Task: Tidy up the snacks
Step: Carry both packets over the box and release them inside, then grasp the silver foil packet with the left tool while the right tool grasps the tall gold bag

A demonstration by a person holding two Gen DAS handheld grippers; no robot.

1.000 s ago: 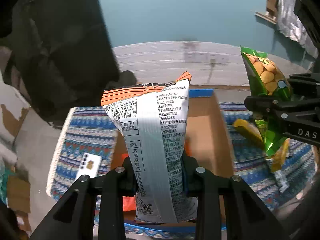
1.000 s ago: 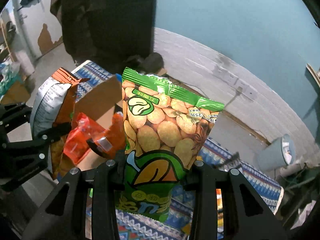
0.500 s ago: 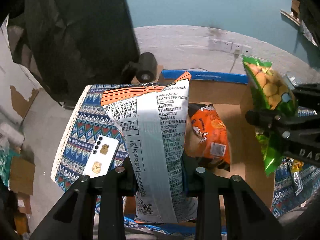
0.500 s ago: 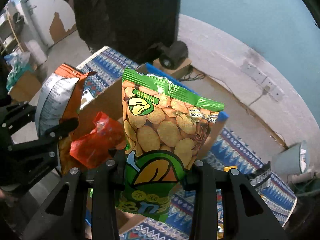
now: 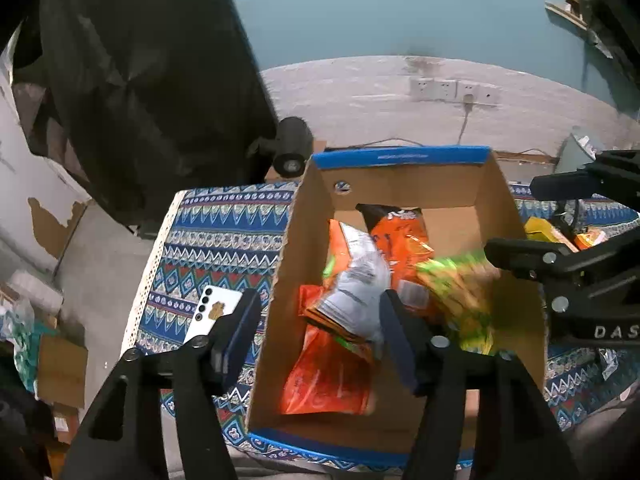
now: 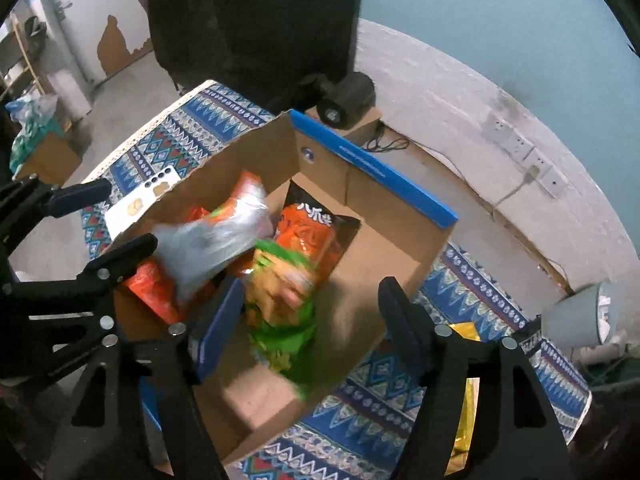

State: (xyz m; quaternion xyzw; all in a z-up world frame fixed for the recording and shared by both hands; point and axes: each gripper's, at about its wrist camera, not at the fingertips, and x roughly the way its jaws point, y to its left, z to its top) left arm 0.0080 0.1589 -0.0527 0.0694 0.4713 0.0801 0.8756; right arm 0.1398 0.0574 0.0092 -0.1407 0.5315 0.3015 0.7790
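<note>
The left tongs [image 5: 320,328] have just been opening, and their blue-padded fingers [image 5: 240,332] now stand apart above the open brown cardboard box with blue rims [image 5: 400,158]. A blurred silver-and-orange snack bag [image 5: 354,292] lies between them, gripped by neither pad. Beside it to the right are an orange chip bag [image 5: 400,240] and a blurred green snack bag [image 5: 460,292]. A white phone [image 5: 214,312] lies on the blue patterned cloth [image 5: 224,240] left of the box. The right tongs [image 5: 560,236] stand open at the right edge.
</note>
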